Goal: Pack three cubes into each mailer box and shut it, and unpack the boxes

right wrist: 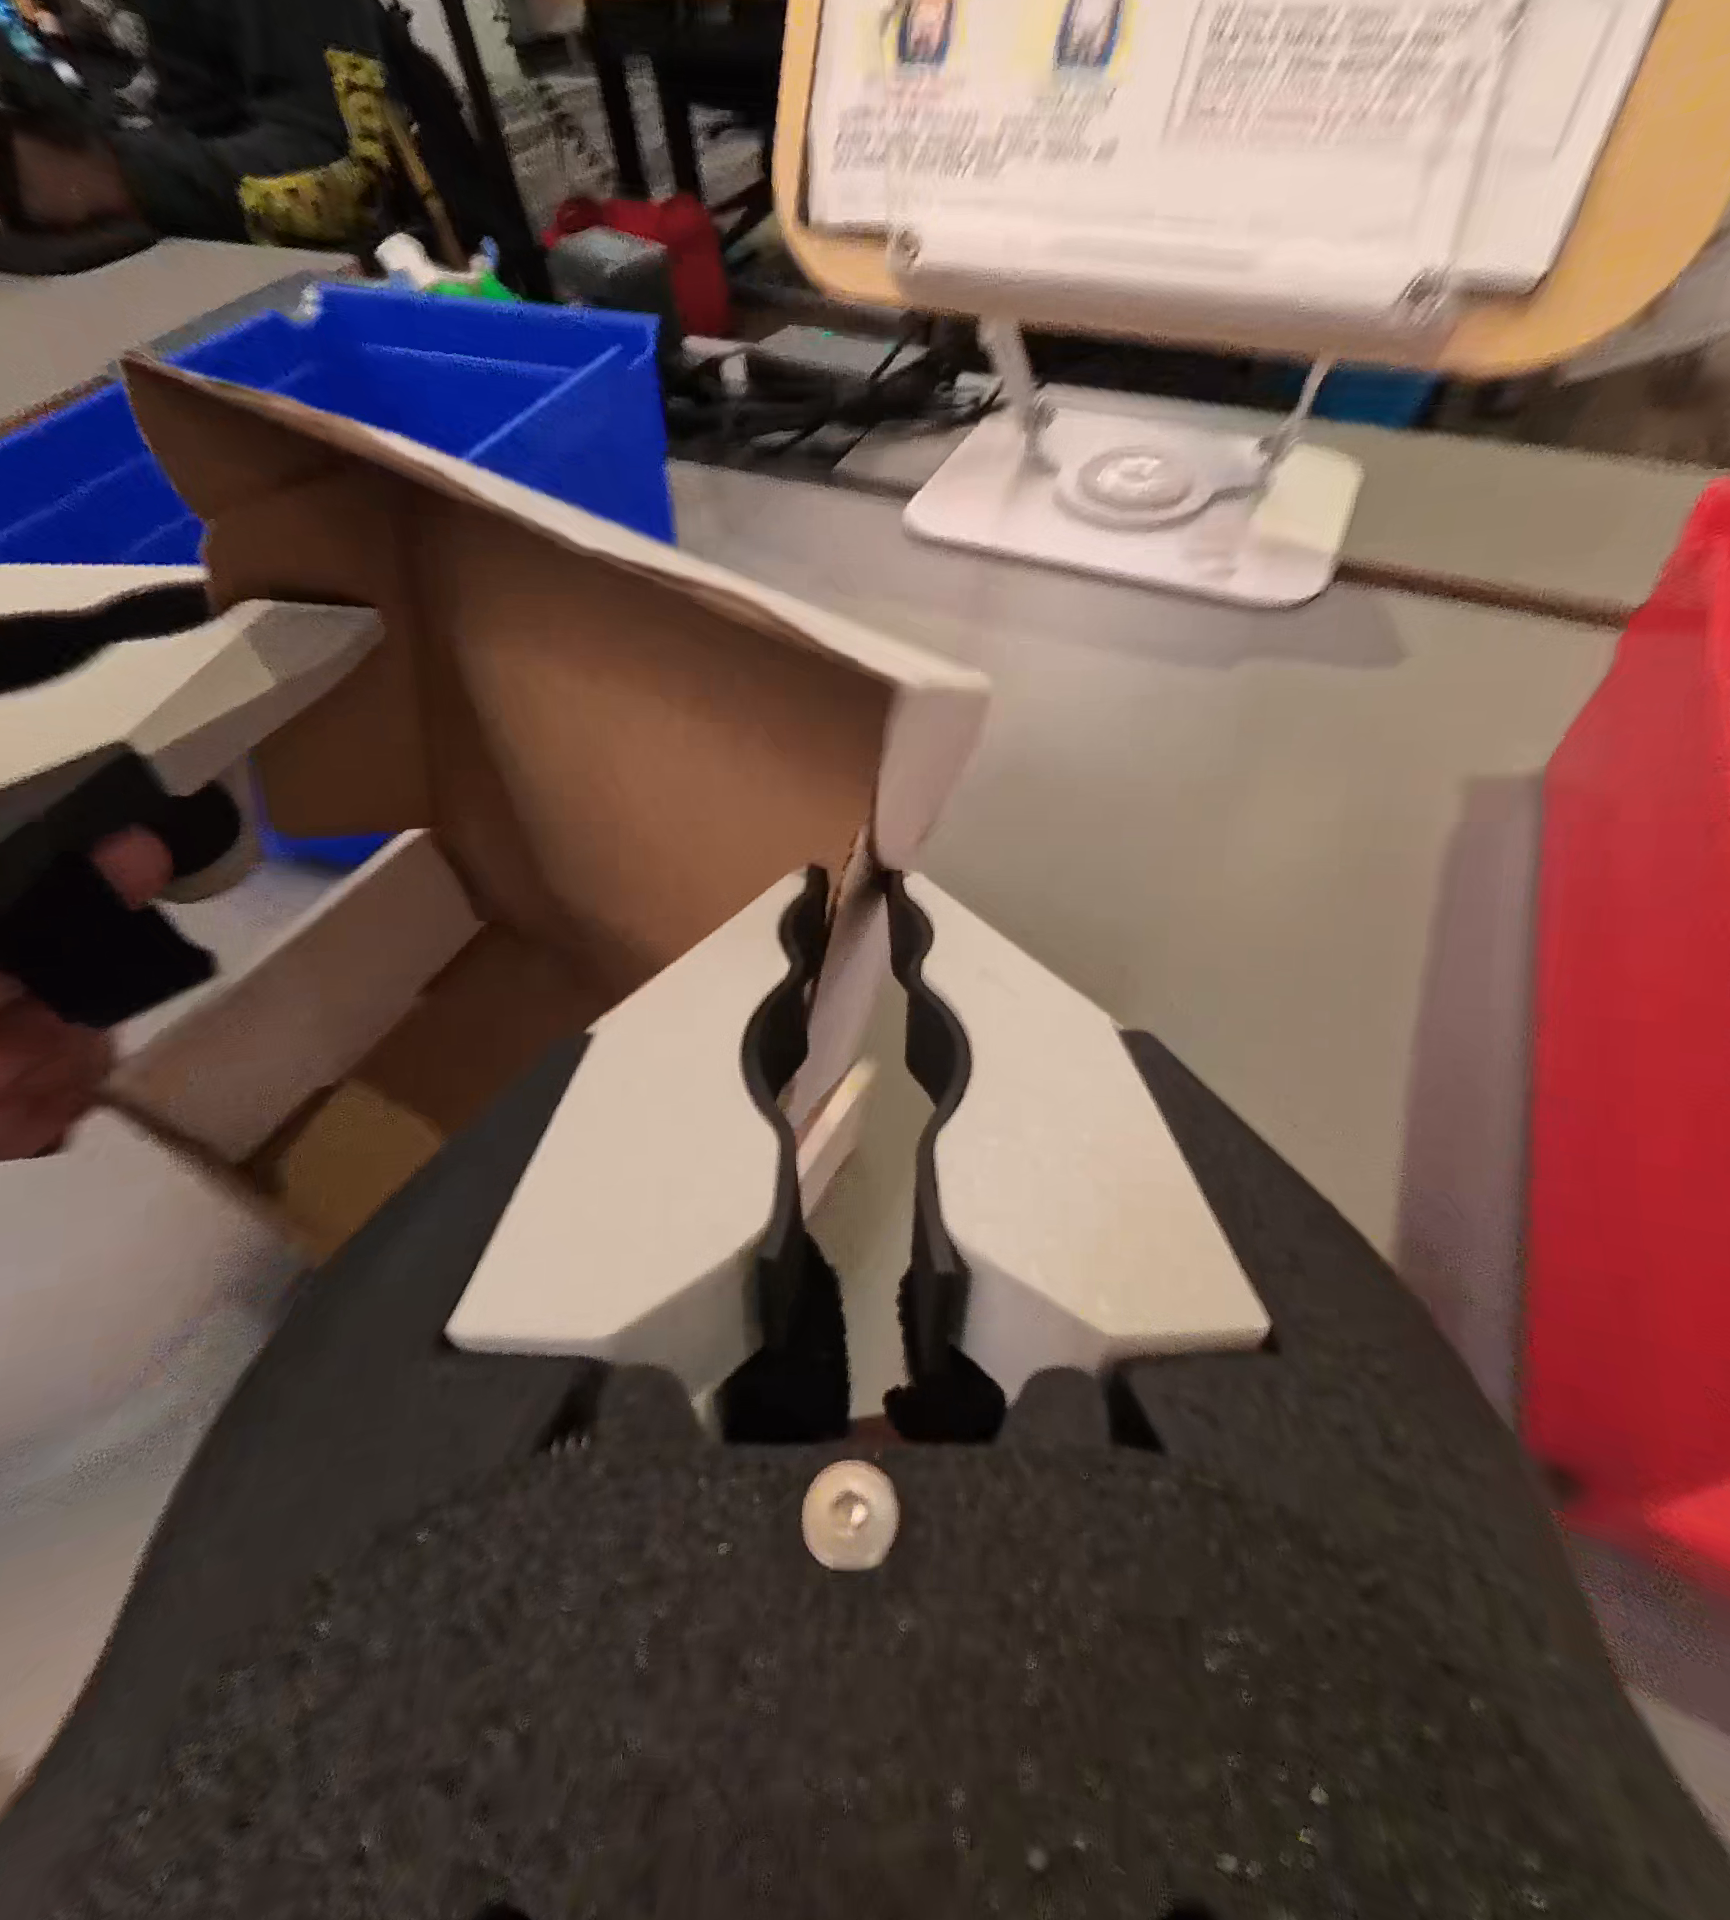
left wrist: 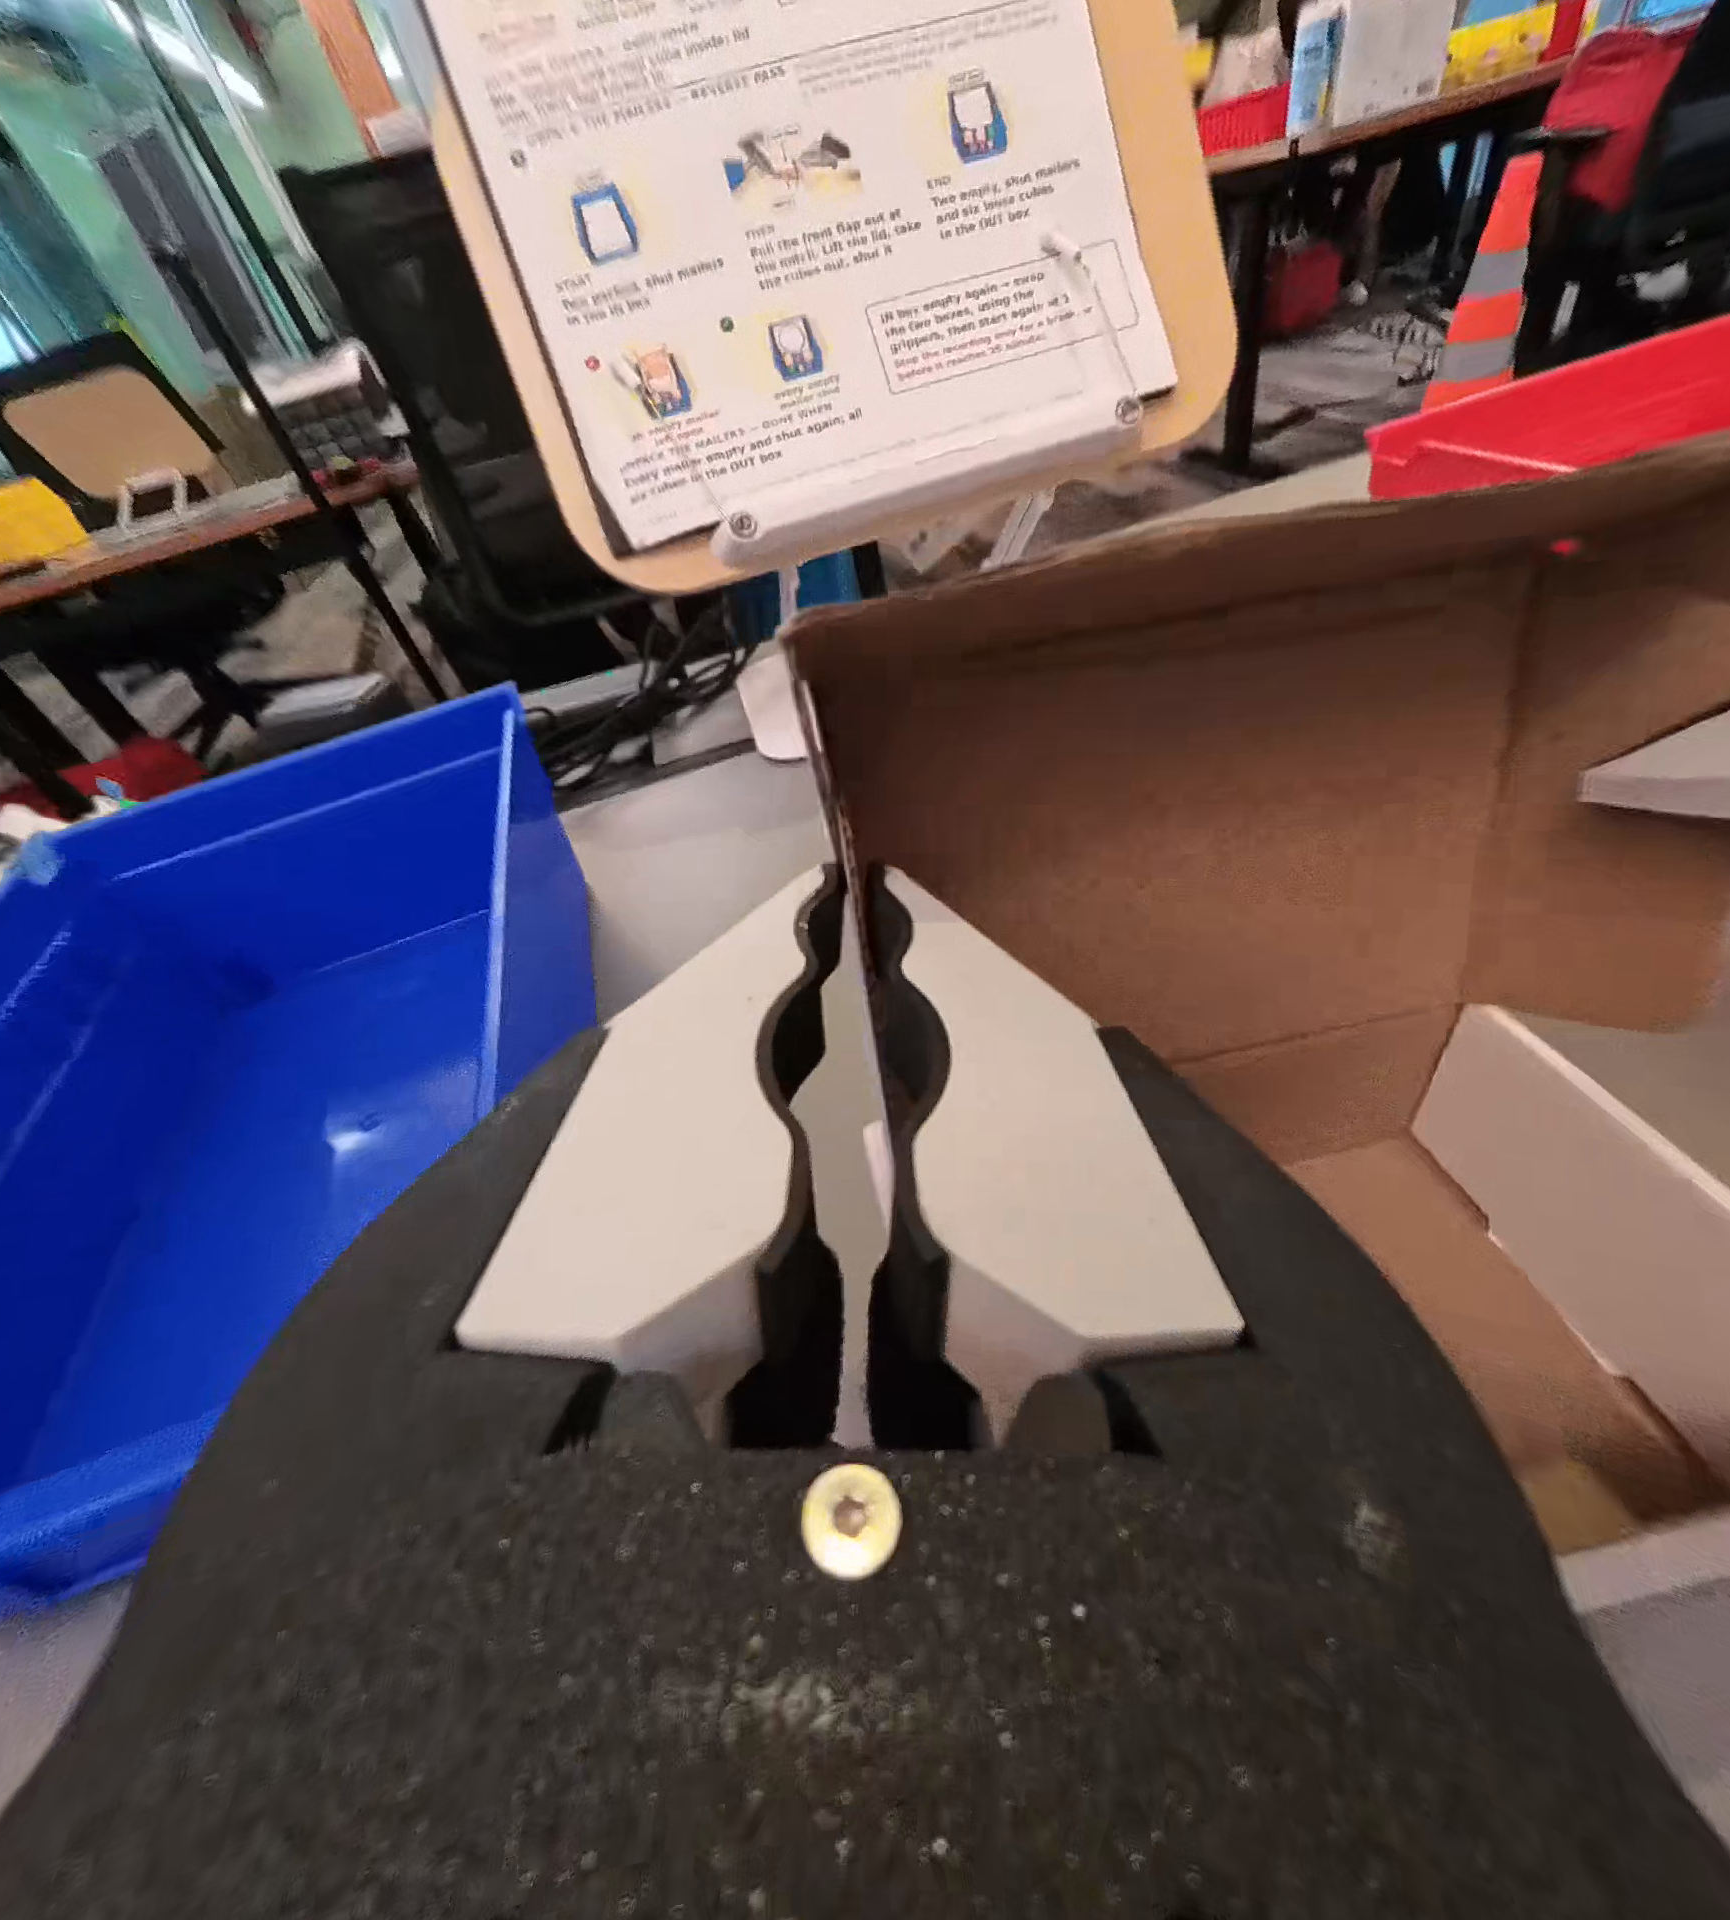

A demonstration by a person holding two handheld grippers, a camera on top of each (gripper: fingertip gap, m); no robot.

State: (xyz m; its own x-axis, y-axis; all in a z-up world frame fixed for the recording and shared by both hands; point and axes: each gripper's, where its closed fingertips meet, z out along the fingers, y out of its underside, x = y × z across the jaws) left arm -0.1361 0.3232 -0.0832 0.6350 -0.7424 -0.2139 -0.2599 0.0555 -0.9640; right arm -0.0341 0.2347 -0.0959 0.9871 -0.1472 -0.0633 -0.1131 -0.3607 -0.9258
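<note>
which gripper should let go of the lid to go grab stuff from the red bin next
Right, probably. Both the left gripper and right gripper pinch the open lid, but the red bin sits right beside the right one; the left is next to the blue bin.

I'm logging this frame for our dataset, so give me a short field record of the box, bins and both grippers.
mailer box: open, lid raised, brown inside, white outside
box contents: no cubes seen; something yellowish on the floor, blurred
left gripper: jaws shut on the lid's left side edge
right gripper: jaws shut on the lid's right side flap
blue bin: left of the box
red bin: right of the box
instruction stand: behind, on the table
</note>
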